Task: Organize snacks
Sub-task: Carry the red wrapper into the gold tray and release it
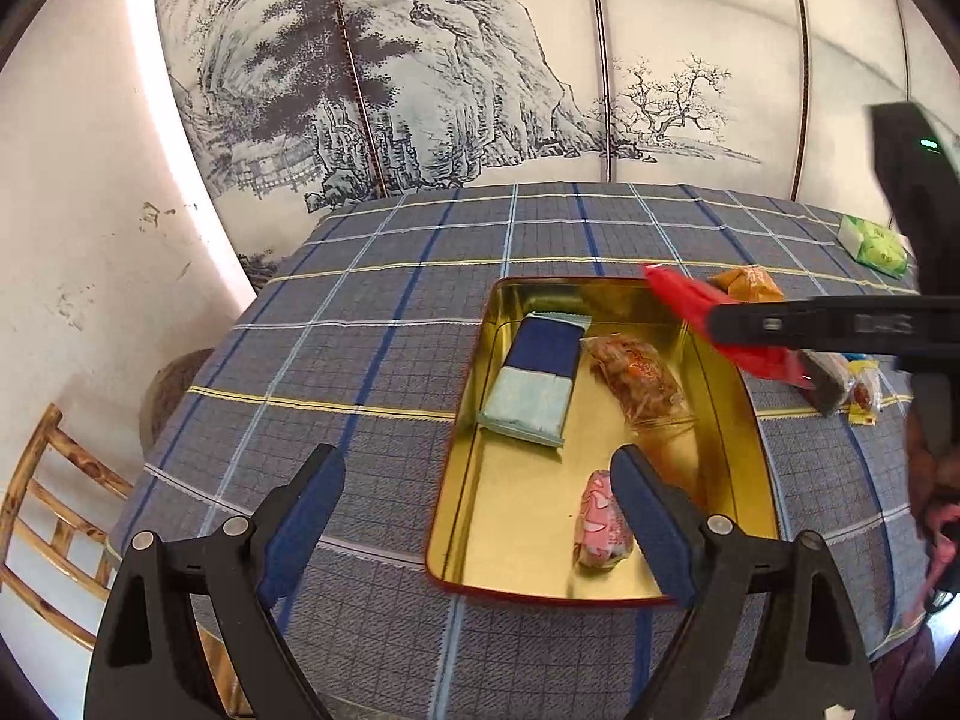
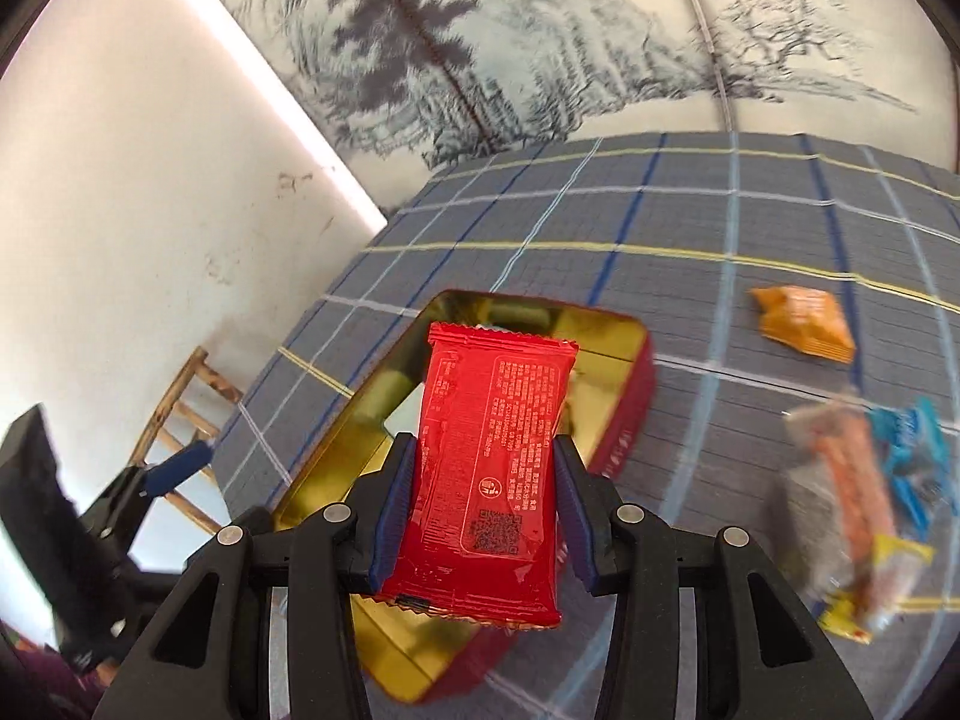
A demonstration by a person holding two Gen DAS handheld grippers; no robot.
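Snacks: three packets lie in the gold tin (image 1: 474, 360) ahead of the spread, empty left claw (image 1: 477, 516). Right claw (image 2: 477, 483) pinches a red packet (image 2: 486, 480) above the tin. Orange packet (image 2: 801, 324) and others beyond remain unsorted.

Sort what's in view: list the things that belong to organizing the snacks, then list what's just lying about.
Part of the job:
- gold rectangular metal tin
- red foil snack packet in the right gripper
- blue-and-pale-blue packet, clear orange-printed packet, pink packet in the tin
- orange packet on the cloth
- open left gripper

Lying about:
- bamboo chair
- checked tablecloth
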